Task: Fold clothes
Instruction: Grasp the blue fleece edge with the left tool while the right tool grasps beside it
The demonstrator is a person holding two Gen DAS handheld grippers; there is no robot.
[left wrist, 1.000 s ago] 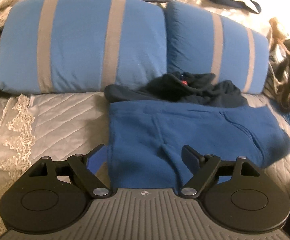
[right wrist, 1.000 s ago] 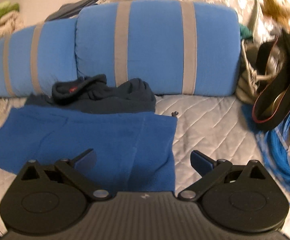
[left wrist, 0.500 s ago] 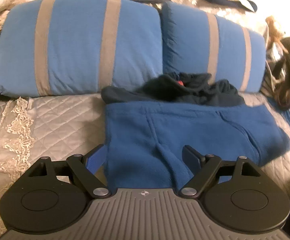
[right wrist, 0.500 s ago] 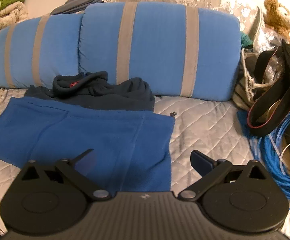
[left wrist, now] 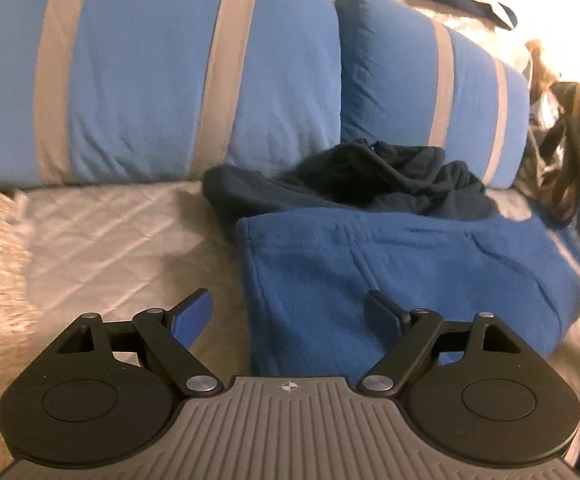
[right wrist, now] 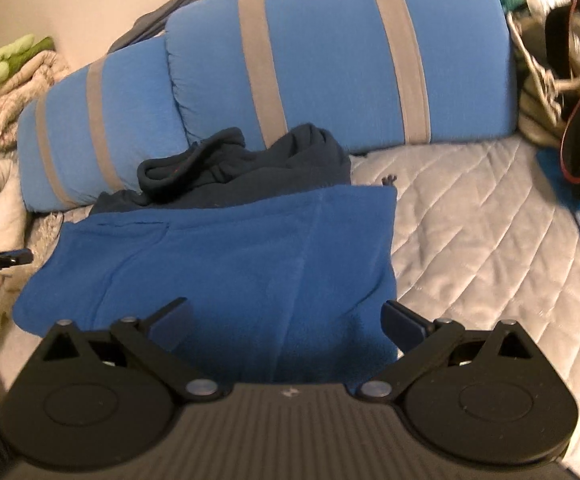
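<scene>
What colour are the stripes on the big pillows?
Grey stripes on blue pillows; the right wrist view shows them best.

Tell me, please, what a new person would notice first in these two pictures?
First, the bright blue fleece garment spread flat on the grey quilted bedcover, just in front of both open tools. Behind it lies a crumpled dark navy garment, resting against two large blue pillows with grey stripes. At the right side of the bed there is a pile of bags and straps.
</scene>
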